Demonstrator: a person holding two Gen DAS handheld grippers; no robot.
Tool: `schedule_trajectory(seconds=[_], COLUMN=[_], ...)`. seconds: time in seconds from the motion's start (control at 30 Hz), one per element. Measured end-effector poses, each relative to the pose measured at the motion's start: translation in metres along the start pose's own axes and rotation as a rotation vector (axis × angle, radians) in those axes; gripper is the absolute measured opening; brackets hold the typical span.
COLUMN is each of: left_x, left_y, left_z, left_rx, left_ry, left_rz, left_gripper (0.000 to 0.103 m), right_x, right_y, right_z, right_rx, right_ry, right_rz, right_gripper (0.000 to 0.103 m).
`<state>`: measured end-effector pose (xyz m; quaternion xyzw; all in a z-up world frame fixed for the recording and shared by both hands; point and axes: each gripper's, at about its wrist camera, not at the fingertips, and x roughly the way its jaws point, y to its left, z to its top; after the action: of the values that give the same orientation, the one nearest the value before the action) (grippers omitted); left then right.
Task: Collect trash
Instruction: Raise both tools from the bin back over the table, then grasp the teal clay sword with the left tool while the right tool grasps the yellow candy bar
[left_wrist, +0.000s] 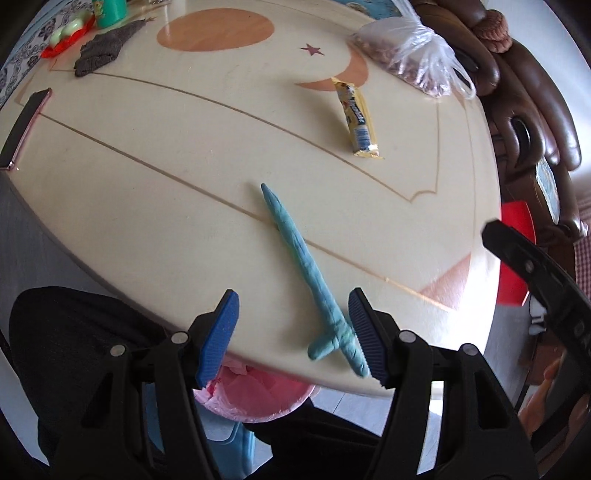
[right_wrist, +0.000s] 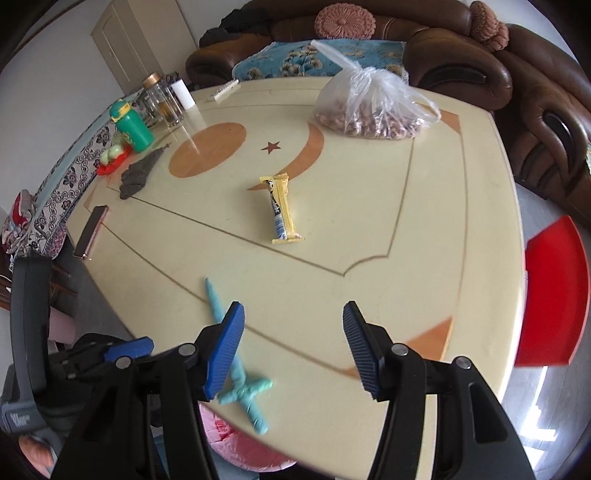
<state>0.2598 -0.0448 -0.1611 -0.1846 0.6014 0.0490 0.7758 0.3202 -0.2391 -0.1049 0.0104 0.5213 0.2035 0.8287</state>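
Observation:
A long twisted teal paper strip (left_wrist: 306, 266) lies on the cream table (left_wrist: 147, 184) near its front edge. My left gripper (left_wrist: 293, 332) hangs over the strip's knotted end, open. The strip lies between the fingers, close to the right-hand pad (left_wrist: 364, 332). In the right wrist view my right gripper (right_wrist: 291, 347) stands open with only bare table between its fingers. The teal strip (right_wrist: 247, 395) passes partly behind its left finger. A yellow snack wrapper (left_wrist: 356, 118) (right_wrist: 282, 210) lies in the middle of the table. A pink-lined bin (left_wrist: 255, 398) (right_wrist: 236, 439) sits below the table's front edge.
A clear bag of nuts (right_wrist: 369, 107) sits at the far side. A phone (right_wrist: 90, 232), a grey cloth (right_wrist: 140, 173) and a green bottle (right_wrist: 133, 125) stand at the left. A red stool (right_wrist: 554, 295) is to the right and a brown sofa (right_wrist: 461, 62) behind.

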Motion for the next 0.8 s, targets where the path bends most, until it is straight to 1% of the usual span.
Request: schedule_trajectory(seconds=[0.1, 0.27, 0.5, 0.63, 0.73, 0.77, 0.8], left_x=[0.007, 0.027, 0.049, 0.056, 0.059, 0.058, 0.059], left_y=[-0.004, -0.008, -0.012, -0.013, -0.009, -0.005, -0.004], left_z=[0.004, 0.008, 0.012, 0.014, 0.013, 0.011, 0.011], left_rx=[-0.014, -0.049, -0.077, -0.106, -0.15, -0.163, -0.171], left_ry=[-0.01, 0.011, 0.043, 0.052, 0.047, 0.047, 0.047], left_rz=[0.011, 0.016, 0.029, 0.004, -0.018, -0.027, -0.031], left_gripper=[0.061, 0.061, 0.061, 0.061, 0.061, 0.06, 0.057], right_x=[0.019, 0.06, 0.112, 0.136, 0.151, 0.156, 0.159], right_y=[-0.002, -0.003, 0.011, 0.017, 0.021, 0.021, 0.022], right_z=[0.016, 0.047, 0.074, 0.083, 0.09, 0.091, 0.091], right_rx=[-0.008, -0.016, -0.058, -0.085, -0.099, -0.101, -0.101], right_ry=[0.018, 0.063, 0.124, 0.153, 0.169, 0.172, 0.171], right_rz=[0.009, 0.039, 0.038, 0.019, 0.003, -0.002, -0.005], right_gripper=[0.055, 0.055, 0.055, 0.055, 0.055, 0.055, 0.055])
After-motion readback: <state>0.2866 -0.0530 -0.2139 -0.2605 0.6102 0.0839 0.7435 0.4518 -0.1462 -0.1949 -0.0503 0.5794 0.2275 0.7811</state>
